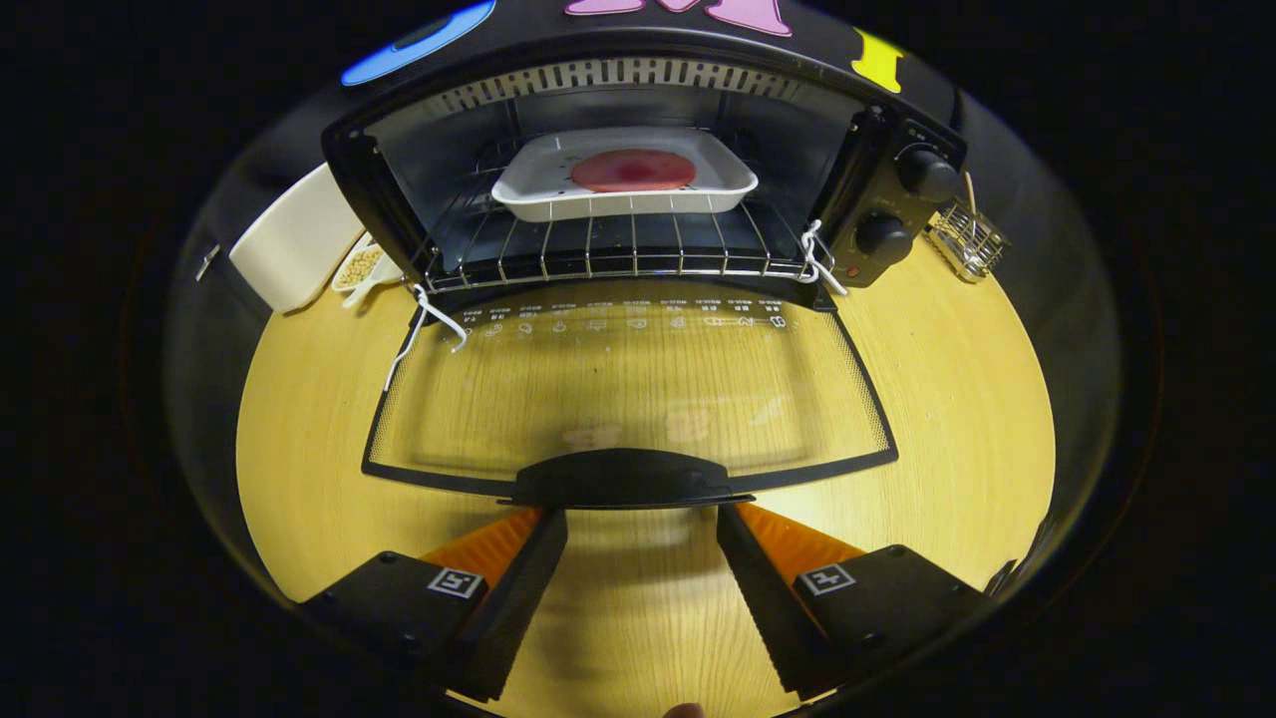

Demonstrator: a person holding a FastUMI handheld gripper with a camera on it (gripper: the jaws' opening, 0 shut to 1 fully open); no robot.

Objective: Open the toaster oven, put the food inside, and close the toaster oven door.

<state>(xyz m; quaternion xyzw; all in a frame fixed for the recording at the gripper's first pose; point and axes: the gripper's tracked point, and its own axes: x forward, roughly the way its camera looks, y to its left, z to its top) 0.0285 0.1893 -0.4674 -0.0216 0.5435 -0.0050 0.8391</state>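
Your tool [641, 519] spreads released at the door handle [626, 477]; tray [626, 175] at 12 o'clock, ready for closing.

- Gripper view is riding low over the table [299, 479], facing the open toaster oven [638, 179] straight ahead.
- Sitting near; door handle [623, 477] at the fingertips.

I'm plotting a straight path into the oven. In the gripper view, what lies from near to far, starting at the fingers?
Open gripper → black door handle → lowered glass oven door → wire oven rack → white rectangular tray holding a round red food piece.
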